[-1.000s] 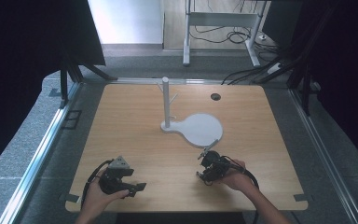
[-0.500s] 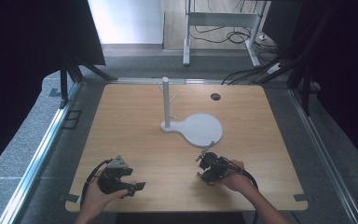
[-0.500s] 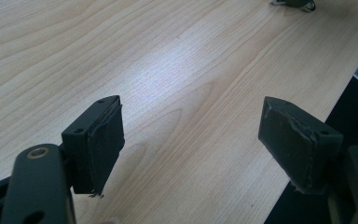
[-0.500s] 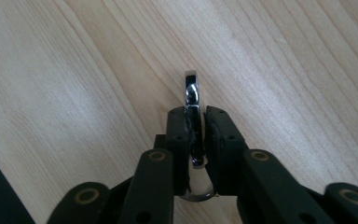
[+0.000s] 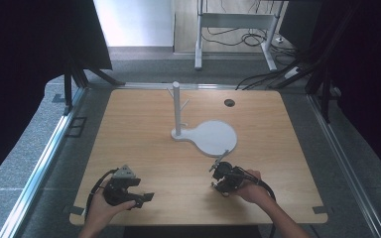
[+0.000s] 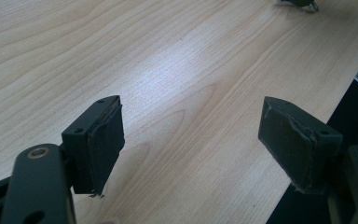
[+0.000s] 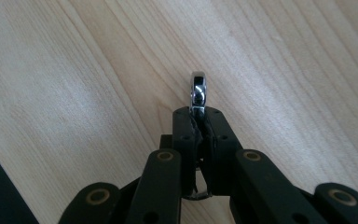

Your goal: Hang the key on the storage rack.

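Note:
My right gripper (image 7: 199, 116) is shut on a small shiny metal ring (image 7: 198, 91), which pokes out edge-on past the pads just above the wood. Its jaws have just been closing on that ring. In the high view this right gripper (image 5: 222, 173) sits near the table's front right, below the white disc. My left gripper (image 6: 191, 130) stands open with bare tabletop between its black pads (image 6: 105, 140). In the high view the left gripper (image 5: 146, 197) rests at the front left, in a hand.
A white stand (image 5: 176, 106) with short pegs rises mid-table from a white round base (image 5: 213, 138). A dark hole (image 5: 229, 102) marks the wooden table (image 5: 139, 148) at the back right. The front edge lies close below both hands.

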### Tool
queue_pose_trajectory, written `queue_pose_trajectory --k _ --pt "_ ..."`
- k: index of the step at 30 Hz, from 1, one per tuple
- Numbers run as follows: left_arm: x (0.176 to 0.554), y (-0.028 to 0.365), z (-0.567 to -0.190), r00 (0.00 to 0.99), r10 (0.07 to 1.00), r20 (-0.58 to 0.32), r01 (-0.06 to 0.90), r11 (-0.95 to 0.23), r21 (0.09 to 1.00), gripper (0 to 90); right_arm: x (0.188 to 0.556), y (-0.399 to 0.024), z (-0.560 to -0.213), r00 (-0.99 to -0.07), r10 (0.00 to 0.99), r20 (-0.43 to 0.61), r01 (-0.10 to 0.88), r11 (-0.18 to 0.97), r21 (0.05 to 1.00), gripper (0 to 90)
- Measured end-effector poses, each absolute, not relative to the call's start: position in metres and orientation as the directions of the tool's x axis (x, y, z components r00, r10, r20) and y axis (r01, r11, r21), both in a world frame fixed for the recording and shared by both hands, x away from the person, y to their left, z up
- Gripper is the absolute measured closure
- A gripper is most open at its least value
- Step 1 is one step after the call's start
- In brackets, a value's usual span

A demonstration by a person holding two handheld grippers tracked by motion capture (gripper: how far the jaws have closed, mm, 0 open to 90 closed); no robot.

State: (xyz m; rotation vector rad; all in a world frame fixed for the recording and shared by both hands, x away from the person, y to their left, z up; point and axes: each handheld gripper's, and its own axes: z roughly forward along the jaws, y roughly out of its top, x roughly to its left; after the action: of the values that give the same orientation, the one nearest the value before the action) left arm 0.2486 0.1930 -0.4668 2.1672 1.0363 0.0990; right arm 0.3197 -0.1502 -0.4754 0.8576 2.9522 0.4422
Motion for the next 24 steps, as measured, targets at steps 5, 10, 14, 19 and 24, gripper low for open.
queue_pose_trajectory --k 5,10,14,19,24 --pt "0.248 0.193 -0.466 0.674 0.703 -0.225 0.647 -0.416 0.639 22.9 0.321 -0.151 -0.466 -0.846 0.533 0.031 0.516 0.801 0.303 84.6" --pt "0.248 0.193 -0.466 0.673 0.704 -0.225 0.647 -0.415 0.639 22.9 0.323 -0.152 -0.456 -0.843 0.537 0.021 0.514 0.794 0.323 84.7" --pt "0.248 0.193 -0.466 0.673 0.705 -0.224 0.647 -0.415 0.639 22.9 0.325 -0.153 -0.449 -0.839 0.544 0.014 0.515 0.786 0.341 84.7" --pt "0.249 0.193 -0.467 0.674 0.704 -0.224 0.647 -0.417 0.638 22.9 0.328 -0.153 -0.44 -0.836 0.548 0.002 0.512 0.781 0.358 84.7" --pt "0.249 0.193 -0.467 0.675 0.703 -0.224 0.647 -0.419 0.637 22.9 0.333 -0.152 -0.432 -0.835 0.55 -0.007 0.507 0.775 0.378 84.7"
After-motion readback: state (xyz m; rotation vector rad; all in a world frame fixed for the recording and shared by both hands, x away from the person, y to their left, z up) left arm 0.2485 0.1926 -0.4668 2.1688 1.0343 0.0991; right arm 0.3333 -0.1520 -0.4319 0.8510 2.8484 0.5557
